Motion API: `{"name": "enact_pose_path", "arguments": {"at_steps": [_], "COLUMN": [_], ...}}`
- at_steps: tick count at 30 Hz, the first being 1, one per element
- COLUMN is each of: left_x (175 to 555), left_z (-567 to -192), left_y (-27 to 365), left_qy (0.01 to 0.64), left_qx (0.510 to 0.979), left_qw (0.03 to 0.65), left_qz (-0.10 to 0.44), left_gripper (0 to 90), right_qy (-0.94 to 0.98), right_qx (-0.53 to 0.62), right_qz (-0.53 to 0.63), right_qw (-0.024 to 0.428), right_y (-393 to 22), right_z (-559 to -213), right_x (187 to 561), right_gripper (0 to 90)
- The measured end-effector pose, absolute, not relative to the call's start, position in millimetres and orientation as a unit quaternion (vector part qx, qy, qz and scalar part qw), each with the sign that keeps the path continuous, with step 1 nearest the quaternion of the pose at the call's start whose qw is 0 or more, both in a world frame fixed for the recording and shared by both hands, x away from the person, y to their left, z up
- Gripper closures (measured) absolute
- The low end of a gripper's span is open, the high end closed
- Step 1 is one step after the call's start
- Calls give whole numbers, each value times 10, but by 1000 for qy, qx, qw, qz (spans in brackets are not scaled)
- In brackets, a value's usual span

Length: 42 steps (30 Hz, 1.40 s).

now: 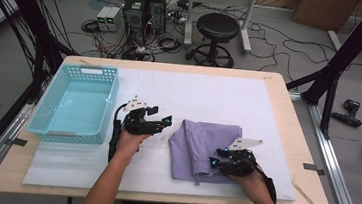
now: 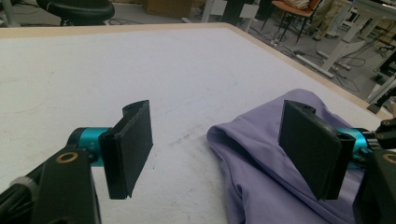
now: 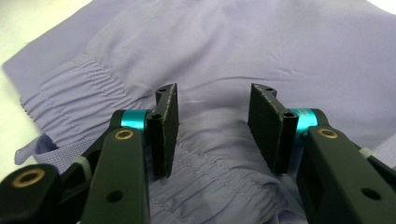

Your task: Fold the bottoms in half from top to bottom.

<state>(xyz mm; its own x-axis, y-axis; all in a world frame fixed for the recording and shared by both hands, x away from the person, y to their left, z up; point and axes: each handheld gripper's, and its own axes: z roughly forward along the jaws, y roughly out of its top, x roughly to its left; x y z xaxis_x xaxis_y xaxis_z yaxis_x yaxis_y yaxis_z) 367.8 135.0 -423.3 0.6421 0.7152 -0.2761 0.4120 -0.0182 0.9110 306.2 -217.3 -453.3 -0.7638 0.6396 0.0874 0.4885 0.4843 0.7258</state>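
Note:
A folded purple garment (image 1: pixel 200 139) with an elastic waistband lies on the white mat, right of centre. My right gripper (image 1: pixel 216 163) hovers at its near edge. In the right gripper view the gripper (image 3: pixel 212 130) has its jaws partly apart just above the gathered waistband (image 3: pixel 70 93), with a soft fold of cloth lying between them and no pad pressing on it. My left gripper (image 1: pixel 159 122) rests to the left of the garment, pointing toward it. Its jaws (image 2: pixel 219 149) stand wide open over bare mat, the garment (image 2: pixel 261 168) beside the right-hand jaw.
A light blue plastic basket (image 1: pixel 79 68) stands at the table's left side. The white mat (image 1: pixel 195 91) covers most of the wooden tabletop. Beyond the far edge are a black stool (image 1: pixel 218 27) and computer boxes with tangled cables.

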Motion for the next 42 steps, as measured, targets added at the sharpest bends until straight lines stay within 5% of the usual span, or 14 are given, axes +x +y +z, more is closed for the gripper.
{"name": "enact_pose_path", "arguments": {"at_steps": [10,17,28,32,36,42], "left_x": [3646,3645,3617,3622,3641,3709], "left_z": [-4231,-4223,-4196,-4198,-4214,-4242], "left_y": [1347,1346,1377,1381,1344,1185], "left_qy": [404,410,409,407,389,354], "left_qx": [702,697,694,694,700,727], "left_qw": [571,573,576,577,586,577], "left_qz": [133,138,136,138,124,112], "left_gripper": [260,236,236,241,453,723], "right_qy": [856,845,861,830,803,818], "right_qx": [321,341,325,350,409,432], "right_qz": [395,386,376,411,394,347], "right_qw": [88,141,109,140,182,155], "right_y": [-2206,-2263,-2305,-2430,-2610,-2633], "right_z": [-4462,-4408,-4462,-4324,-4279,-4471], "right_x": [2941,3011,2929,3047,3356,3642], "right_gripper": [530,679,687,714,791,814]}}
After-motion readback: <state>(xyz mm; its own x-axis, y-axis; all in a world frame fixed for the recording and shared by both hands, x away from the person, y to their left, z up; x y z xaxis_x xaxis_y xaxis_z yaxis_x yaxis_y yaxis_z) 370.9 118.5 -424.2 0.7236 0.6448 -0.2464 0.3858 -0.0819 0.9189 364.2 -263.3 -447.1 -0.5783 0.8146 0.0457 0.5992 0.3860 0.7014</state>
